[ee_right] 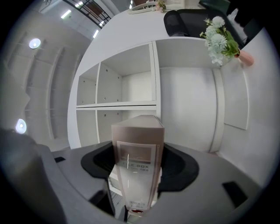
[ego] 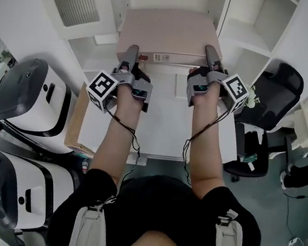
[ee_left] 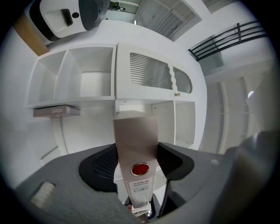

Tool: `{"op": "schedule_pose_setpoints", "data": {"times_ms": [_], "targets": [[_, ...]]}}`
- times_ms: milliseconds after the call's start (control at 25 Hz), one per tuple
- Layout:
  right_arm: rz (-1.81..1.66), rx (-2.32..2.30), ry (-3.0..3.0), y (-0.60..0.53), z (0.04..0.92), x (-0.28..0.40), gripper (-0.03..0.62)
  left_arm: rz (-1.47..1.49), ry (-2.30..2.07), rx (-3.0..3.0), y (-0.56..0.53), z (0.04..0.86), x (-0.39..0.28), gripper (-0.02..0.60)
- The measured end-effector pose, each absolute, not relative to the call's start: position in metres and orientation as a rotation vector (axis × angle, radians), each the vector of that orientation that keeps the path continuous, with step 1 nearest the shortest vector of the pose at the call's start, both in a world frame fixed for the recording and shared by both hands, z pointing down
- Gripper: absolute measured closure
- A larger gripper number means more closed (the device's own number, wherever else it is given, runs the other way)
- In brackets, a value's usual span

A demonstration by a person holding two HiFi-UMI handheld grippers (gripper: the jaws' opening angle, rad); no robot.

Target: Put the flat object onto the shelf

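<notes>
A flat, pale pink-beige box [ego: 165,31] is held level between both grippers, in front of the white shelf unit [ego: 248,39]. My left gripper [ego: 131,55] is shut on the box's left edge and my right gripper [ego: 211,57] on its right edge. In the left gripper view the box [ee_left: 135,140] stands edge-on between the dark pads [ee_left: 99,168], showing a red round sticker and a white label. In the right gripper view the box [ee_right: 138,148] fills the gap of the right gripper [ee_right: 138,170], with open shelf compartments [ee_right: 127,87] behind it.
A book [ee_left: 57,111] lies on a shelf board at the left, and a louvered door [ee_left: 151,72] is beside the compartments. Two white-and-black machines [ego: 29,99] and a cardboard sheet [ego: 75,121] flank the white table [ego: 159,128]. A black chair [ego: 278,90] and flowers [ee_right: 221,43] stand to the right.
</notes>
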State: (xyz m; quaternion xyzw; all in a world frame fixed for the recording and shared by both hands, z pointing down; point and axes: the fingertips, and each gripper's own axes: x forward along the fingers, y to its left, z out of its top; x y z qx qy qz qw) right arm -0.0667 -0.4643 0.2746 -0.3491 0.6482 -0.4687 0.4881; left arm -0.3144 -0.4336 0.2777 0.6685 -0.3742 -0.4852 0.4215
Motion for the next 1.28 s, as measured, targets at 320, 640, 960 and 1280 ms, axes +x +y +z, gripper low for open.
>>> {"op": "schedule_pose_setpoints", "data": {"times_ms": [320, 640, 960, 1280], "targets": [[-1.195, -0.903, 1.528, -0.494, 0.268, -0.070, 0.310, -1.175, -0.985, 1.635, -0.467, 0.266, -0.319, 0.296], [-1.223, -0.943, 1.540, -0.529, 0.264, -0.080, 0.309, -1.129, -0.980, 1.583, -0.506, 0.261, -0.329, 0.297], [-1.245, -0.998, 1.508, -0.563, 0.257, -0.088, 0.307, -1.125, -1.003, 1.550, -0.548, 0.253, -0.339, 0.296], [-1.253, -1.039, 1.500, -0.581, 0.260, -0.088, 0.305, -1.094, -1.023, 1.524, -0.569, 0.256, -0.339, 0.296]]}}
